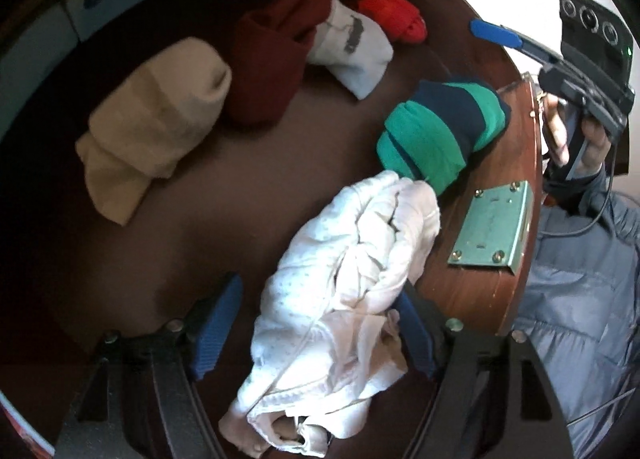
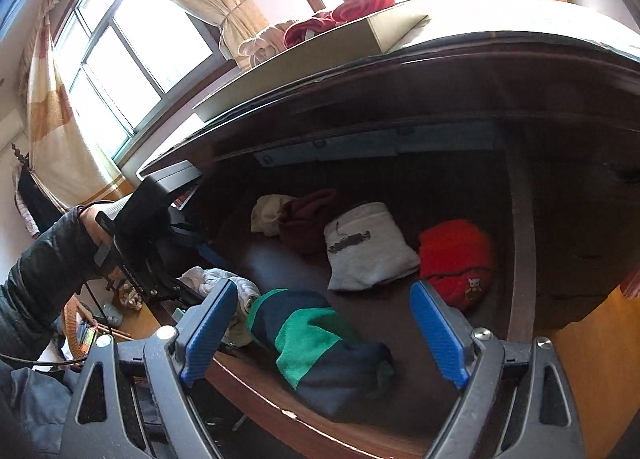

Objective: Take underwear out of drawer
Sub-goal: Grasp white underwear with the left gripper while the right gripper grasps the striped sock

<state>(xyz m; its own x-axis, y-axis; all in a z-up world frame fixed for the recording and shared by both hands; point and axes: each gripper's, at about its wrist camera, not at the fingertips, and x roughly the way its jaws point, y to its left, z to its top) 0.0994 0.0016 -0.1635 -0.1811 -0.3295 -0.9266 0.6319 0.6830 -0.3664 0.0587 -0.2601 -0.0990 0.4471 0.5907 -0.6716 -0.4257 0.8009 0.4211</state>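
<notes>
A crumpled white pair of underwear point(image 1: 352, 259) lies in the wooden drawer point(image 1: 476, 299), against its front wall. My left gripper point(image 1: 320, 287) points down over it with the cloth between its jaws. The left pad point(image 1: 216, 323) stands clear of the cloth and the right pad point(image 1: 416, 335) is at its edge, so the jaws are open. In the right wrist view the same underwear point(image 2: 224, 283) shows beside the left gripper's body point(image 2: 160, 251). My right gripper point(image 2: 324, 291) hovers open and empty above the drawer's front, over a green and navy striped roll point(image 2: 320, 343).
Other rolled garments lie in the drawer: a cream one point(image 1: 152, 123), a maroon one point(image 1: 272, 67), a white one with a grey print point(image 1: 352, 55), a red one point(image 1: 392, 15), the striped one point(image 1: 440, 131). A brass lock plate point(image 1: 492, 231) sits on the front wall. The tabletop point(image 2: 480, 47) overhangs.
</notes>
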